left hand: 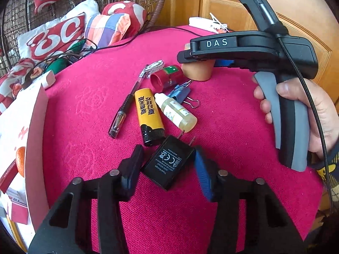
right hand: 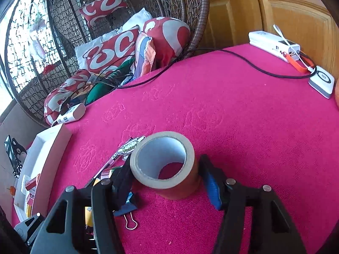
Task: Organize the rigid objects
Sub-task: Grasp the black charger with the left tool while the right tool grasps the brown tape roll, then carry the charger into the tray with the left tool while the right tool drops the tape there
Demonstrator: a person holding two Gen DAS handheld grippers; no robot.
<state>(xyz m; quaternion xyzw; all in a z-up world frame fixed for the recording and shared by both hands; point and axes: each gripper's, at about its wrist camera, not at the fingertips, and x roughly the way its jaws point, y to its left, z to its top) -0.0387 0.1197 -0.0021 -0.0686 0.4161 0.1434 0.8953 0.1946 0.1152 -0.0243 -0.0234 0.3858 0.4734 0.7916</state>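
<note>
Surface: pink cloth table [left hand: 222, 127], wicker chair with cushions behind it.
Left gripper [left hand: 167, 165]: jaws apart, black charger [left hand: 168, 163] lies between them, not clearly pinched.
Right gripper [right hand: 165, 175]: fingers stand at both sides of the tape roll [right hand: 167, 165]; whether they press it, I cannot tell.
Ahead of left gripper: lighter [left hand: 149, 116], dropper bottle [left hand: 178, 112], pen [left hand: 125, 108], binder clips [left hand: 182, 95].
Advice: center the charger body, close on its flat sides, keep clear of the prongs.
Container: white box [left hand: 31, 131] to the left; some small packages are inside in the right wrist view.
</note>
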